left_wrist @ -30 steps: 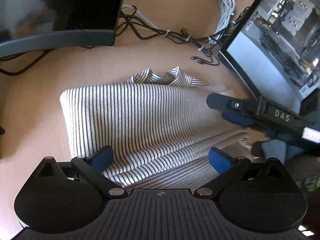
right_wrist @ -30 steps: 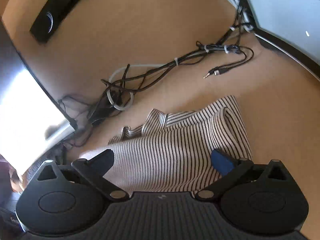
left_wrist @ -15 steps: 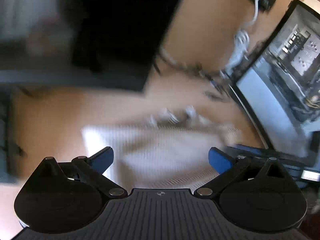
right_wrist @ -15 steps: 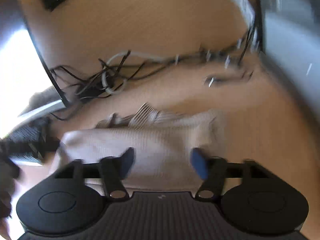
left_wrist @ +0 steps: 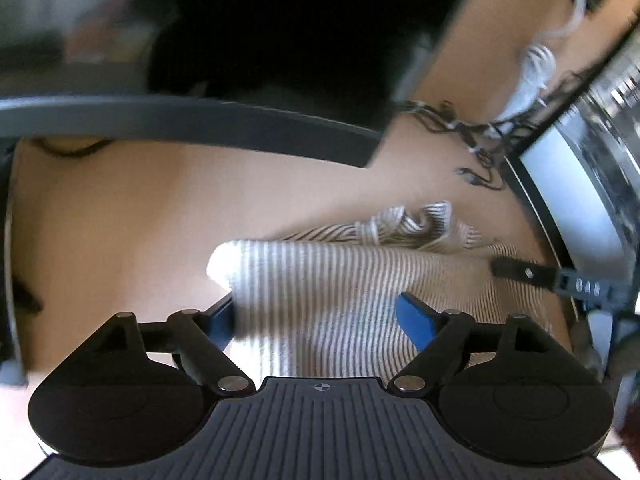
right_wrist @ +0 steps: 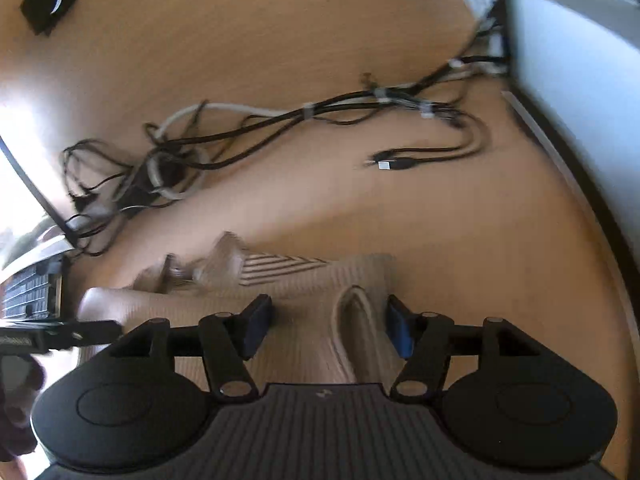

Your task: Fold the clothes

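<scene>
While both tongs straddle folded cream-and-dark striped knit garment (left_wrist: pixel 340 280), we centre edges: left gripper (left_wrist: pixel 316 318) spread, right gripper (right_wrist: pixel 326 326) spread around raised fold; close evenly, avoid black cable bundle (right_wrist: pixel 304 120) ahead.

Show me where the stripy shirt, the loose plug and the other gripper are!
stripy shirt (left_wrist: pixel 320 280), left wrist view, on its top folded layer.
loose plug (right_wrist: pixel 385 165), right wrist view, on its silver tip.
right gripper (left_wrist: pixel 520 271), left wrist view, on its black finger.
</scene>
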A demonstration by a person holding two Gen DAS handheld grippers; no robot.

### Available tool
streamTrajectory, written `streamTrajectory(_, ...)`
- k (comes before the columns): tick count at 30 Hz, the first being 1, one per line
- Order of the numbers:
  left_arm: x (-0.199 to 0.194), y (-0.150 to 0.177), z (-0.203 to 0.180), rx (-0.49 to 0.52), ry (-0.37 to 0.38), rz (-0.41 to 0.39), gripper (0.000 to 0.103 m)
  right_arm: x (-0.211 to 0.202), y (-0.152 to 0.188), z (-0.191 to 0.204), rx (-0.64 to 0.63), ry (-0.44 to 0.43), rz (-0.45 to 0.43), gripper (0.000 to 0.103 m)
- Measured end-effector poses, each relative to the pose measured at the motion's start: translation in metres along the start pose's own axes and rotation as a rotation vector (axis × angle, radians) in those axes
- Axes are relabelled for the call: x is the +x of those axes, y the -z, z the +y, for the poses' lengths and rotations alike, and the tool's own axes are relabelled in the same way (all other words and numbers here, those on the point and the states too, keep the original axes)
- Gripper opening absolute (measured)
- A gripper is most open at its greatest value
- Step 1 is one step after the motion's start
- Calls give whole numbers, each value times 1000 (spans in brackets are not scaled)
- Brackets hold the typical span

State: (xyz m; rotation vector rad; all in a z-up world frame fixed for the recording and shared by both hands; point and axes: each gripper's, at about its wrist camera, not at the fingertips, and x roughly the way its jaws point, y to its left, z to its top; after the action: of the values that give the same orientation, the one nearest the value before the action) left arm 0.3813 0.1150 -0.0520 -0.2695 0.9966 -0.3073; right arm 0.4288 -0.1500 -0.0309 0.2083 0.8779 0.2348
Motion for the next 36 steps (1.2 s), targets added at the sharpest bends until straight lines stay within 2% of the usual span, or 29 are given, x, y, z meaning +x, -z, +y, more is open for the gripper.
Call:
streamTrajectory(1,1,0,-2,14,-3,-10,85,4,-2,0,4,-13,6,62)
streamTrajectory(2,1,0,-3,15,-8,-19,77,9,-4,-1,8,-26,13,55)
streamTrajectory(3,1,-1,-2,6,-11,-23,64,13,-6,1,3,-26,13,44)
streamTrajectory(6,-3,-3,-3,-17,-18,-40,40,16,-15,4,3,-50,27,28)
streamTrajectory(8,-18,-2,-12,36,-32,-76,30,4,-18,15,-49,-40,0,25)
streamTrajectory(14,-93,11,-33,174,3,-184,26,-97,-3,40,-222,-99,-157,21)
streamTrajectory(16,-116,26,-34,190,13,-181,26,-129,14,44,-293,-98,-176,21)
streamTrajectory(18,-129,46,-34,216,12,-160,26,-151,37,50,-378,-79,-160,20)
streamTrajectory(22,-142,93,-41,256,15,-73,22,-171,87,54,-472,-54,-66,17)
streamTrajectory(25,-150,119,-33,225,21,-6,22,-176,123,49,-465,-40,29,17)
streamTrajectory(28,-158,133,-13,167,21,38,23,-174,151,38,-449,11,119,17)
streamTrajectory(31,-171,138,13,71,54,49,30,-183,161,21,-359,63,142,17)
streamTrajectory(33,-184,137,29,-12,107,24,53,-197,154,5,-250,67,109,19)
streamTrajectory(34,-189,135,35,-52,134,6,58,-205,149,-3,-188,60,85,21)
streamTrajectory(35,-194,133,41,-91,162,-12,67,-214,144,-11,-126,53,61,30)
streamTrajectory(36,-195,130,43,-122,181,-21,73,-218,140,-16,-64,34,37,45)
